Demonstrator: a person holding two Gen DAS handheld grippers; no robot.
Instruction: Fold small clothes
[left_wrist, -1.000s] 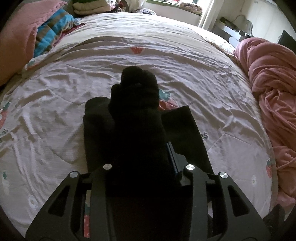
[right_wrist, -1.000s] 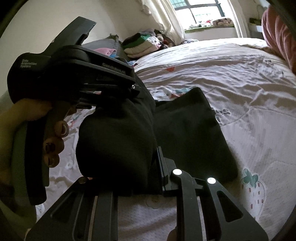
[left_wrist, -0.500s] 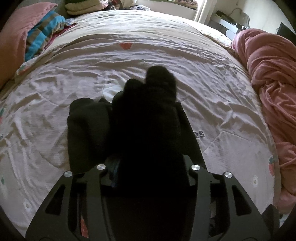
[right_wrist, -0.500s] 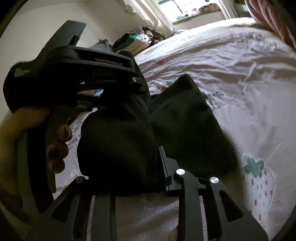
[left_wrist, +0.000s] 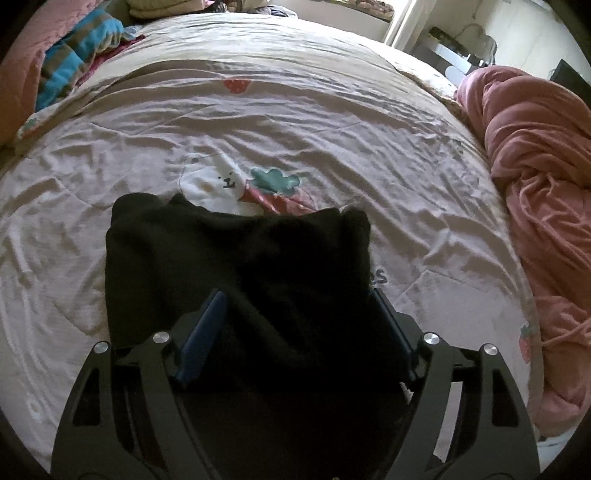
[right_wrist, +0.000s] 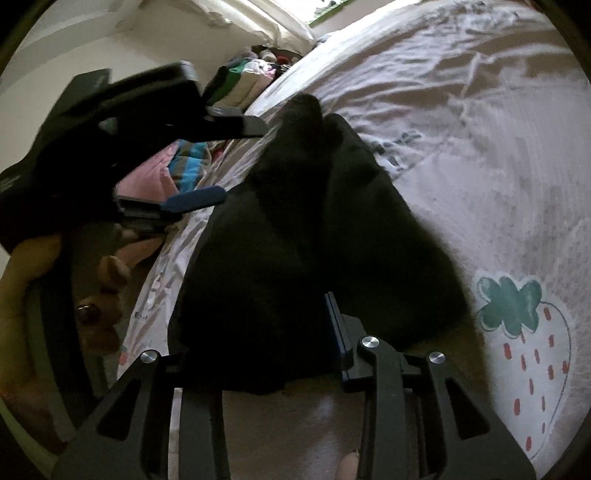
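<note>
A black garment (left_wrist: 236, 251) lies folded in a thick flat bundle on the pale printed bed sheet (left_wrist: 295, 110). My left gripper (left_wrist: 297, 295) hangs over its near edge with jaws opening wide; the blue pads (left_wrist: 201, 332) stand off the cloth. In the right wrist view the same left gripper (right_wrist: 229, 162) sits at upper left, nothing between its fingers. My right gripper (right_wrist: 255, 317) is low at the garment's (right_wrist: 332, 221) near end. Its jaws are opening, with the cloth still bunched between them against the right pad (right_wrist: 336, 332). The left finger is hidden by cloth.
A rumpled pink blanket (left_wrist: 535, 166) lines the bed's right side. A blue striped cloth (left_wrist: 74, 48) and a pink cover lie at the far left. Folded clothes (right_wrist: 240, 81) are stacked by the far wall. A person's hand (right_wrist: 103, 266) grips the left tool.
The black bundle, earlier held up between the left jaws, now lies low and spread on the sheet. The left jaws have spread wide. The right view has rolled and dropped closer to the bed.
</note>
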